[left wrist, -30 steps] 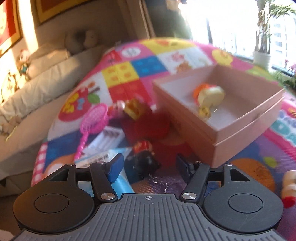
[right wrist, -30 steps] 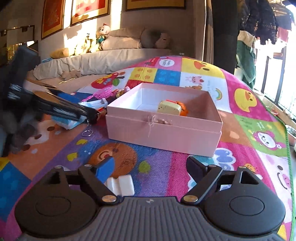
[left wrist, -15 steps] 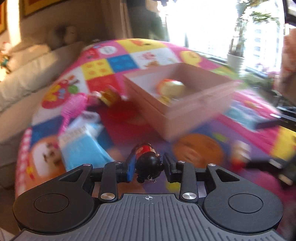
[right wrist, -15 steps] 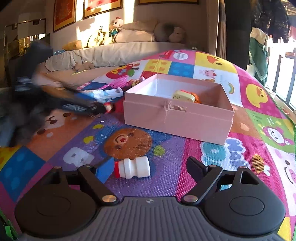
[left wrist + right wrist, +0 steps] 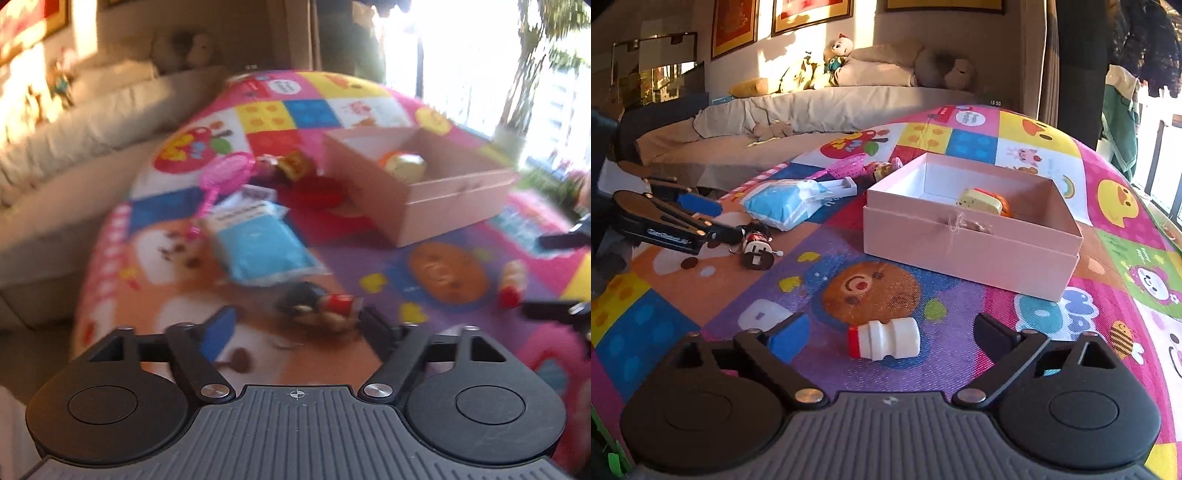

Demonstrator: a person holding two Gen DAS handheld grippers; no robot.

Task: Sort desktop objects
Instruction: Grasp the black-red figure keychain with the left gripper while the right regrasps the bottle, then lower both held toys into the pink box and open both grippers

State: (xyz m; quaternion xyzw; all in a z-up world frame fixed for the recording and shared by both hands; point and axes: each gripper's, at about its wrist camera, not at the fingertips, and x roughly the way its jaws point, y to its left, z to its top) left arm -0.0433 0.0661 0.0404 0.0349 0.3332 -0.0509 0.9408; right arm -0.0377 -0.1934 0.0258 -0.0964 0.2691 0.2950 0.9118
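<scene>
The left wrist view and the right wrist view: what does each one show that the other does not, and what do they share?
Only the left wrist view shows the bright window with a potted plant.

Only the right wrist view shows framed pictures on the wall, hanging clothes and the inside of the pink box.

Both show the pink box with a yellow toy inside, the blue packet, the pink racket, the small figure toy lying on the mat, and the white bottle with a red cap between the right gripper's open fingers.
</scene>
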